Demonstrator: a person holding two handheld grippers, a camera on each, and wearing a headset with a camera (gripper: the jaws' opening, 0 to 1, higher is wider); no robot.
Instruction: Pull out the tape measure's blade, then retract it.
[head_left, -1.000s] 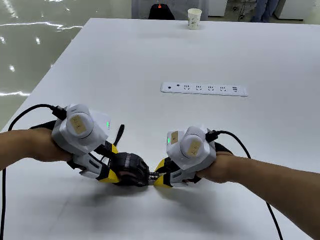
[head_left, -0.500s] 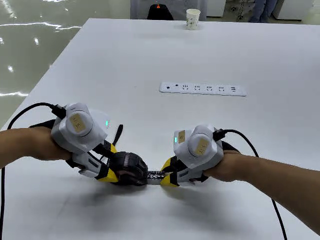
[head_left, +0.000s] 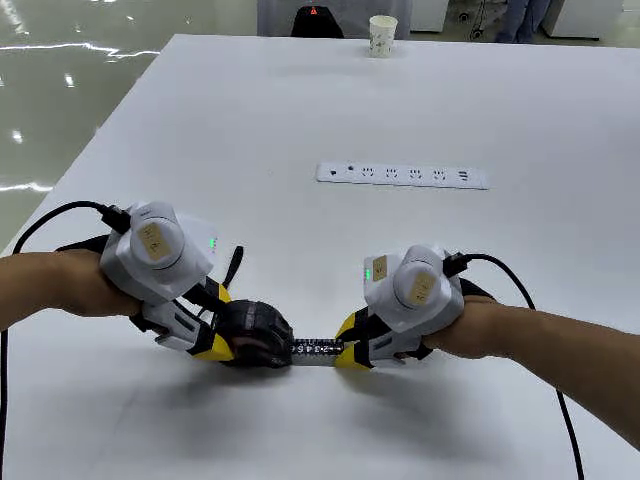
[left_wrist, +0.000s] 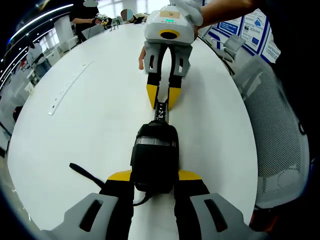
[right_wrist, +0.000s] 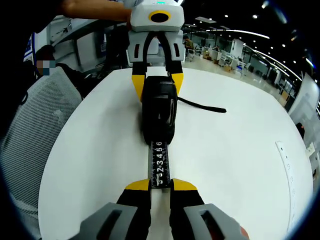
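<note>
A black tape measure (head_left: 252, 334) lies on the white table (head_left: 300, 110) between the two grippers. My left gripper (head_left: 222, 347) is shut on its case (left_wrist: 154, 155), with the yellow-tipped fingers (left_wrist: 120, 176) on either side. A short length of blade (head_left: 316, 349) with printed numbers reaches out to the right. My right gripper (head_left: 348, 355) is shut on the blade's end (right_wrist: 160, 172). In the right gripper view the case (right_wrist: 159, 112) sits just beyond the blade, with the left gripper (right_wrist: 156, 75) around it. The right gripper (left_wrist: 163, 97) faces me in the left gripper view.
A white power strip (head_left: 402, 175) lies mid-table, beyond the grippers. A paper cup (head_left: 382, 35) stands at the far edge. The tape's black wrist strap (right_wrist: 202, 106) trails on the table beside the case. Cables run back from both grippers. Mesh chairs (left_wrist: 280, 125) stand near the table's edge.
My right gripper has moved right, away from the case, and drawn a short stretch of blade out. The left gripper and case have stayed in place.
</note>
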